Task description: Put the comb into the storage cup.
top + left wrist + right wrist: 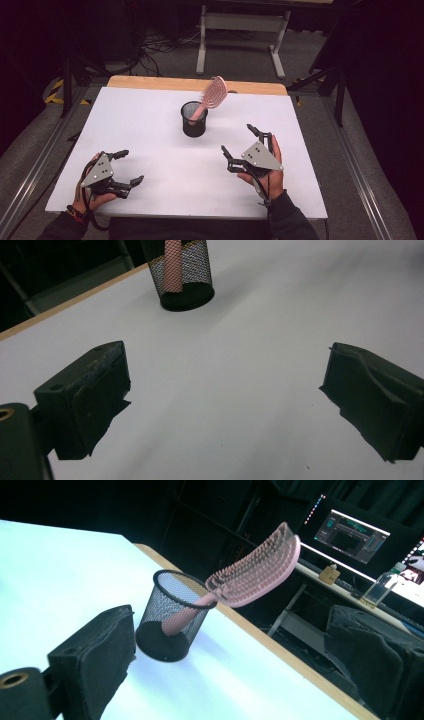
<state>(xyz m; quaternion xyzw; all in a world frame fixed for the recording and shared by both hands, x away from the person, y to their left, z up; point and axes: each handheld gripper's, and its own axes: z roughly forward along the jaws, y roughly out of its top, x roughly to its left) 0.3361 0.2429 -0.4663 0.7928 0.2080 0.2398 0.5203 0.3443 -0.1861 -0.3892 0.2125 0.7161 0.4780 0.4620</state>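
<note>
A black mesh cup stands upright on the white table, a little past its middle. A pink hairbrush leans in it, handle down, bristled head sticking up and to the right. My left gripper rests near the front left, open, nothing between its jaws. My right gripper sits front right, open too and holding nothing. The left gripper view shows the cup far ahead with the pink handle inside. In the right gripper view the cup and the brush head lie ahead between the jaws.
A wooden strip runs along the table's far edge. Beyond it stand a white desk frame and floor cables. Monitors and a bottle sit on a desk in the background.
</note>
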